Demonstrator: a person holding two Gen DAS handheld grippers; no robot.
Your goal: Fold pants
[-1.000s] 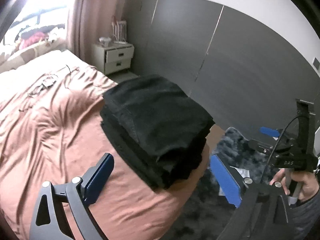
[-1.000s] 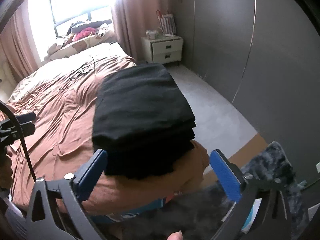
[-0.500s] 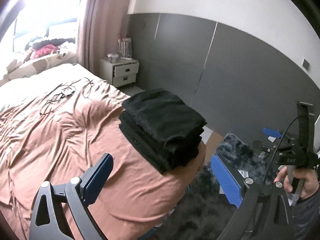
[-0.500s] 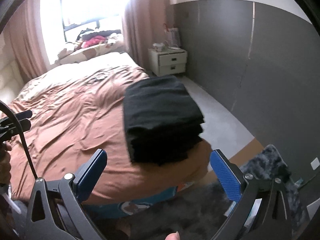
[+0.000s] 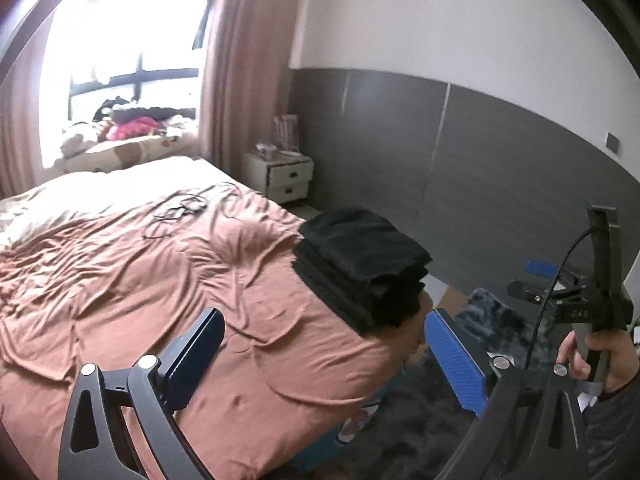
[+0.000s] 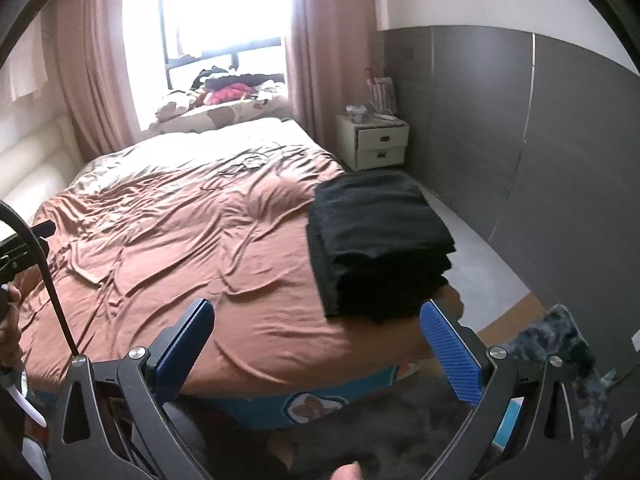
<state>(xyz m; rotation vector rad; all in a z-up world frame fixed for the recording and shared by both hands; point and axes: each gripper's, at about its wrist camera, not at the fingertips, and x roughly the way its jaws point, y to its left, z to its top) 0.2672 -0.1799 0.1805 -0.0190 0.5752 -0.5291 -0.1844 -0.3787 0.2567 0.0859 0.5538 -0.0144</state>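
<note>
Left gripper (image 5: 324, 356) spread, empty; folded pants (image 5: 362, 264) beyond, apart

Home bedroom. Big bed (image 6: 180, 240) with rumpled pink-brown sheet fills the room; white two-drawer nightstand (image 6: 374, 142) just beside its far corner, window (image 6: 224, 20) with pink curtains (image 6: 316, 44) behind its head (clothes piled on the sill), grey panelled wall (image 5: 460, 160) along its side, dark shaggy rug (image 5: 492, 320) at its foot.

Black-framed left gripper (image 5: 324, 356) and right gripper (image 6: 316, 344): 2 blue ribbed jaws, silver screws, black cable
</note>
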